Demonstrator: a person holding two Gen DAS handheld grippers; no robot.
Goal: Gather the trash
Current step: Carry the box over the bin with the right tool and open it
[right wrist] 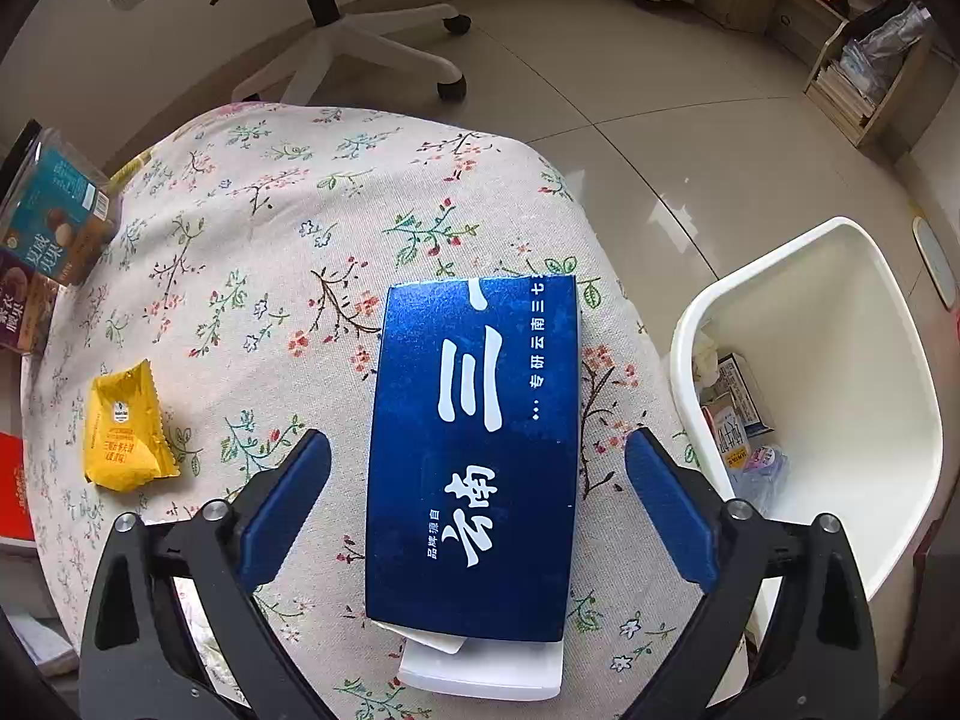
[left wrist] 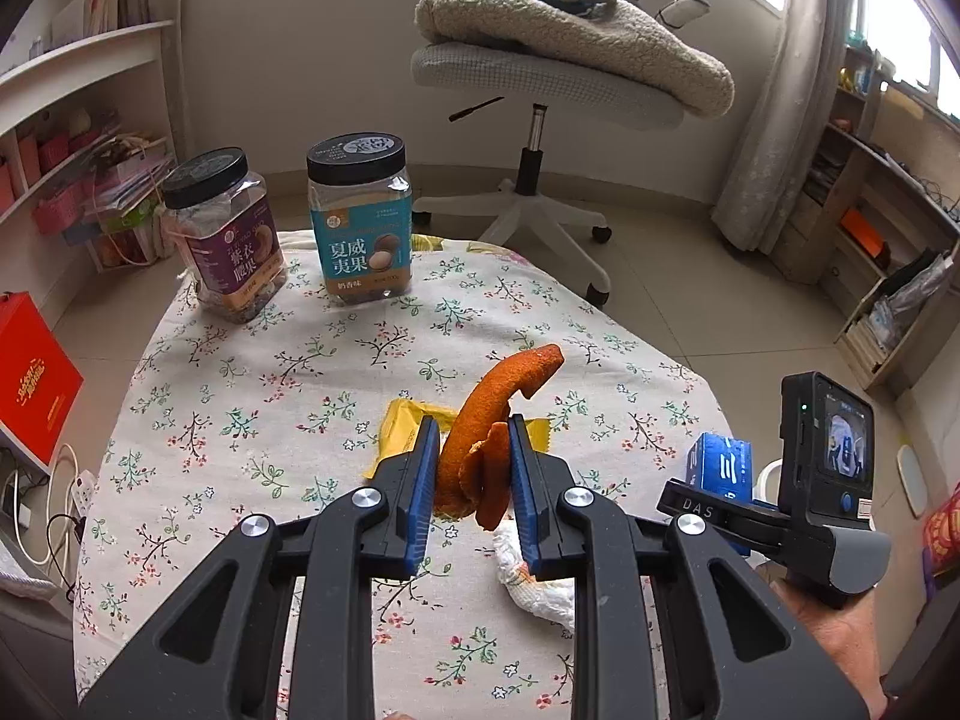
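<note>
orange peel (left wrist: 480, 444) clamped in left hand-held gripper (left wrist: 469, 450) | right hand-held gripper (right wrist: 478, 468) spread over blue box (right wrist: 474, 456)

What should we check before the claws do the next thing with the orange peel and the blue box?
1. Left claw has the orange peel pinched between its pads: ok.
2. Peel is lifted off the tablecloth: cannot tell.
3. Right claw is open wide enough for the blue box: ok, a pad waits on each side, not touching.
4. White bin beside the table has room: ok, only a few scraps inside.
5. All trash gathered: not ok, the yellow wrapper and crumpled tissue lie on the cloth.
</note>
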